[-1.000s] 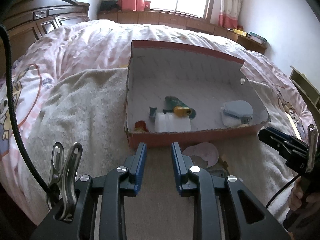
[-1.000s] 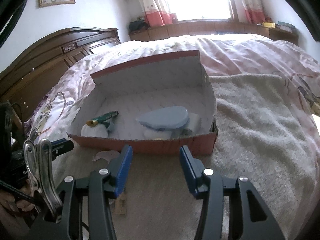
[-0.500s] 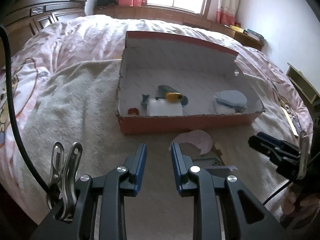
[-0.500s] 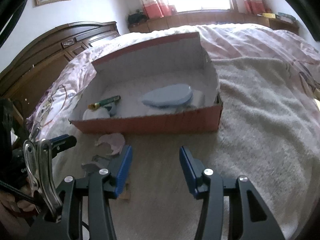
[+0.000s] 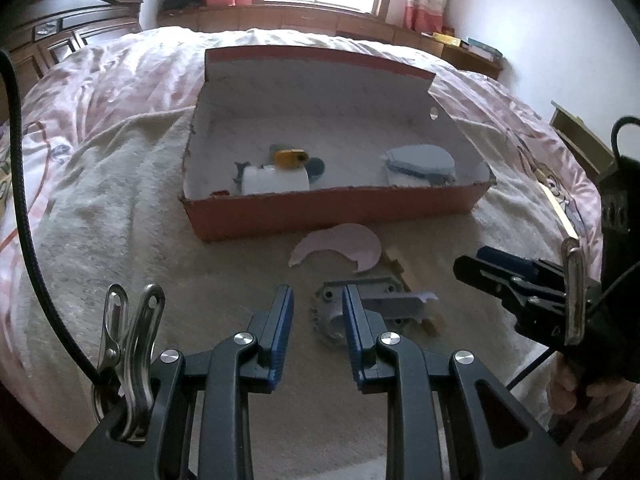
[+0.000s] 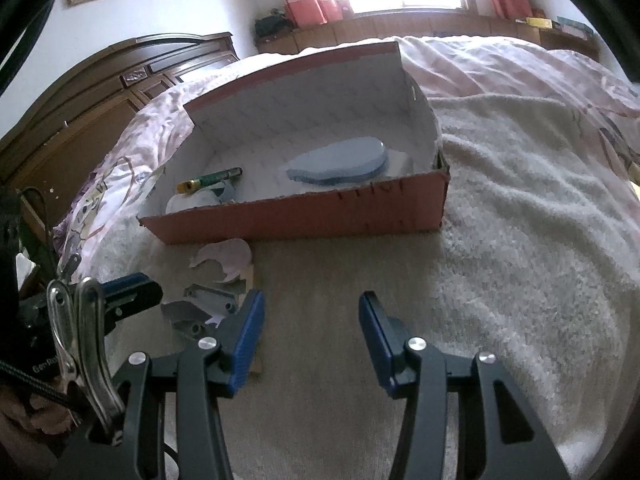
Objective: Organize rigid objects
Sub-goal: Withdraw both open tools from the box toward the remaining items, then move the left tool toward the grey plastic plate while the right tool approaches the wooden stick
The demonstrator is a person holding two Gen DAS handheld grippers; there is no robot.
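An open red cardboard box [image 5: 332, 210] [image 6: 304, 220] lies on the towel-covered bed. Inside are a white block [image 5: 276, 180], a green marker with a yellow cap [image 5: 290, 157] [image 6: 210, 179] and a blue foam piece [image 5: 420, 160] [image 6: 340, 162]. In front of the box lie a pink curved piece [image 5: 340, 246] [image 6: 224, 258], a grey metal bracket [image 5: 330, 312] [image 6: 208, 300], a grey flat piece [image 5: 396, 304] and a wooden stick [image 5: 400, 266]. My left gripper [image 5: 317, 316] is open and empty, just short of the bracket. My right gripper [image 6: 312, 320] is open and empty, over bare towel right of the pieces.
A beige towel [image 6: 520, 220] covers the pink quilt [image 5: 120, 80]. A dark wooden headboard [image 6: 100, 92] stands at the left. A window ledge with books [image 5: 468, 42] runs along the far wall.
Both grippers have drawn back from the box and risen. The loose pieces in front of the box have come fully into view. Both stay open.
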